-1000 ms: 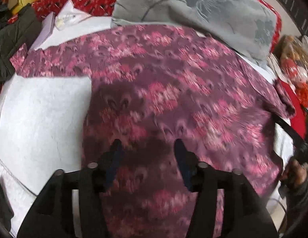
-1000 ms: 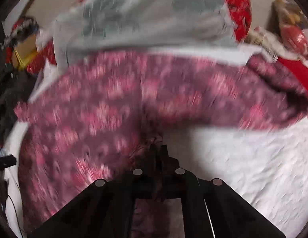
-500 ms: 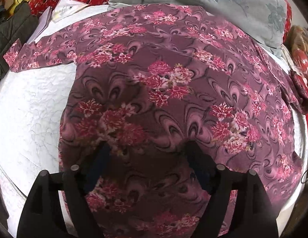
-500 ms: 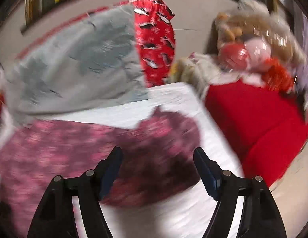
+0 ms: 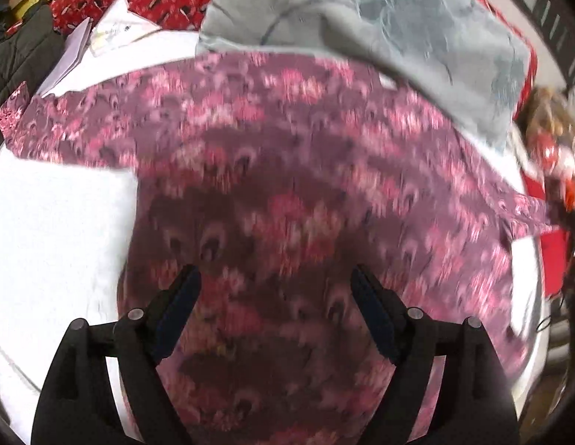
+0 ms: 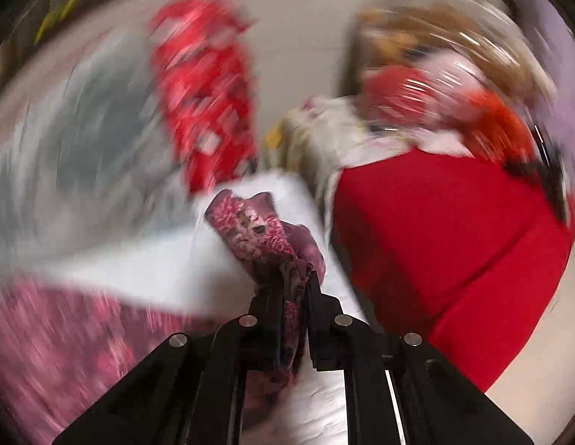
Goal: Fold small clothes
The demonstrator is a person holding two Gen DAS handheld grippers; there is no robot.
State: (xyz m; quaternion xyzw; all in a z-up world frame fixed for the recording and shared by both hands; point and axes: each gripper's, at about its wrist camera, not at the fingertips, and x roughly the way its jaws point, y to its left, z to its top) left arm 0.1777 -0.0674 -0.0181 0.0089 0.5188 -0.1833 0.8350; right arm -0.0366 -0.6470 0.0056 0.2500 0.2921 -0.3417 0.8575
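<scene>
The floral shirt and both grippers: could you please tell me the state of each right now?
floral shirt: spread flat on the white sheet, one sleeve bunched and lifted.
left gripper: open, over the shirt, holding nothing.
right gripper: shut on the sleeve.

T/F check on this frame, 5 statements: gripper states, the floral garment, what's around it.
1. The right gripper is shut on a bunched piece of the maroon garment with pink flowers. True.
2. The left gripper is clamped on the garment. False: its fingers stand wide apart above the cloth, holding nothing.
3. The garment lies on a white textured sheet. True.
4. A grey cushion with a darker flower print lies beyond the garment's far edge. True.
5. The solid-coloured cloth to the right of the right gripper is blue. False: it is plain red.
</scene>
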